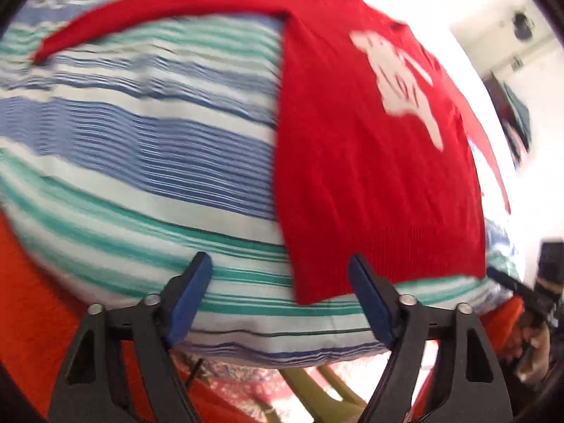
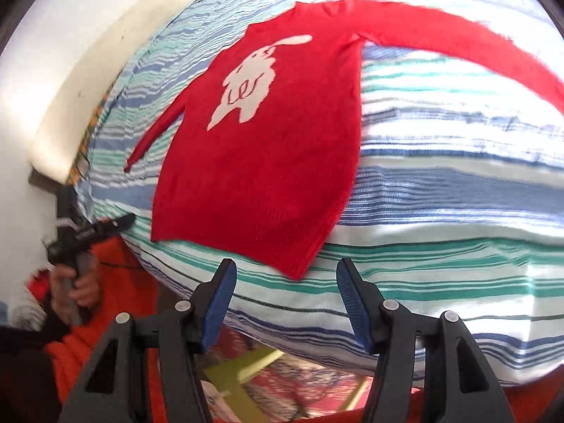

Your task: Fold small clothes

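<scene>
A red sweater lies flat, front up, on a striped cloth that covers the tabletop. Its white motif faces up and both sleeves are spread away from the body, probably so they can be folded in first. The hem is the sweater's nearest edge to both tools.

The left tool hangs just short of the hem's left corner, jaws apart and holding nothing. The right tool hangs just short of the hem's right corner, jaws likewise apart and empty. That pairing suggests a two-corner pinch at the hem, though the fold has not begun.

Bare cloth runs well beyond the sweater on both sleeve sides, so there is room to swing the sleeves inward. Just below the hem, the cloth's edge drops off the tabletop, leaving little margin there.
</scene>
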`<state>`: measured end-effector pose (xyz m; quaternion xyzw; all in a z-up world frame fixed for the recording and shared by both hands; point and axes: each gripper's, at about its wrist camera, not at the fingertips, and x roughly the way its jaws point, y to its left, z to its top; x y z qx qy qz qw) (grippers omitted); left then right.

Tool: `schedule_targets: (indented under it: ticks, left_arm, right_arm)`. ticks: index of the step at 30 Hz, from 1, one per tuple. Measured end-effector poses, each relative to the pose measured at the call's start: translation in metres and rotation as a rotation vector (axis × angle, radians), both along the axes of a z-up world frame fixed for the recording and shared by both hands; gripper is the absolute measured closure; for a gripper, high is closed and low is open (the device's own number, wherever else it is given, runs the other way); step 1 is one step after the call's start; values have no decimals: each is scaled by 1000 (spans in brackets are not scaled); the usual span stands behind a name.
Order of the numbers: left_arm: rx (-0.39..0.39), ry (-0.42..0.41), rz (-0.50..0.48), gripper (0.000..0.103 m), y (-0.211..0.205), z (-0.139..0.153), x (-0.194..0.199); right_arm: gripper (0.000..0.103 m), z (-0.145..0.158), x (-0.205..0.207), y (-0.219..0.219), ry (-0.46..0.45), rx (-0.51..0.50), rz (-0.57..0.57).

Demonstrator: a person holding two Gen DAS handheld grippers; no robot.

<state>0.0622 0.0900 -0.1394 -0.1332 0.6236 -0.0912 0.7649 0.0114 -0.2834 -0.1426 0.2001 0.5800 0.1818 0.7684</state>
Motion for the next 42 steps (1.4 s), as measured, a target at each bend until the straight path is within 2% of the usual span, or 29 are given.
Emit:
schedule_targets:
  ticks: [2, 4, 5, 6, 7, 8, 12, 14, 16, 20, 22, 26, 28, 29, 30, 31, 32, 33, 35, 39, 42]
  left_arm:
    - [22, 17, -54, 34, -11, -8, 2]
    - [49, 24, -90, 45, -22, -18, -1]
    - [54, 29, -106, 68, -26, -21, -2]
    - [40, 39, -120, 99, -25, -25, -2]
    - [27, 55, -120, 99, -25, -26, -3]
    - [32, 49, -108, 100, -23, -26, -3]
    - [49, 17, -62, 101, -13, -13, -13]
    - [70, 39, -53, 101, -14, -21, -10]
    - [100, 72, -64, 101, -19, -31, -6]
    - [203, 58, -130, 101, -37, -33, -7]
    - [242, 43, -154, 100, -44, -33, -9]
    - [259, 32, -150, 97, -46, -29, -11]
    - [263, 12, -141, 87, -49, -20, -14]
    - [271, -1, -133, 66, -48, -14, -18]
    - [288, -22, -118, 43, -48, -7, -21]
    - [320, -61, -94, 35, -46, 3, -25]
    - [339, -93, -78, 26, -45, 11, -28]
    - [355, -125, -63, 23, -45, 19, -30]
    - [387, -164, -36, 22, -44, 28, -30]
    - [465, -202, -9, 21, -28, 39, -33]
    - [502, -197, -9, 21, -26, 34, -25]
  right_arm:
    - [44, -12, 11, 0, 38, 35, -4]
    - [44, -20, 18, 3, 39, 84, -5]
    - [47, -23, 20, 5, 34, 96, -6]
    - [58, -26, 23, 7, 37, 95, -4]
    - [72, -29, 28, 9, 49, 76, 4]
    - [98, -32, 30, 12, 71, 26, 10]
    - [99, -15, 24, 19, 66, -60, 22]
    - [99, -6, 19, 19, 58, -81, 24]
    - [99, -11, 19, 17, 81, -97, 18]
    - [99, -30, 20, 10, 137, -82, -15]
    - [99, -30, 21, 11, 128, -104, -10]
    - [99, -27, 18, 13, 111, -146, 1]
    - [99, -24, 14, 10, 105, -158, -4]
    - [97, -21, 13, 10, 108, -157, -11]
    - [90, -17, 11, 8, 119, -150, -20]
    - [86, -14, 9, 6, 128, -143, -27]
    - [75, -9, 5, 4, 129, -133, -34]
    - [56, -3, 1, 1, 122, -126, -45]
    - [33, 10, -7, -7, 92, -156, -81]
    - [30, 31, -15, -24, 15, -297, -167]
    - [30, 41, -16, -37, -46, -353, -269]
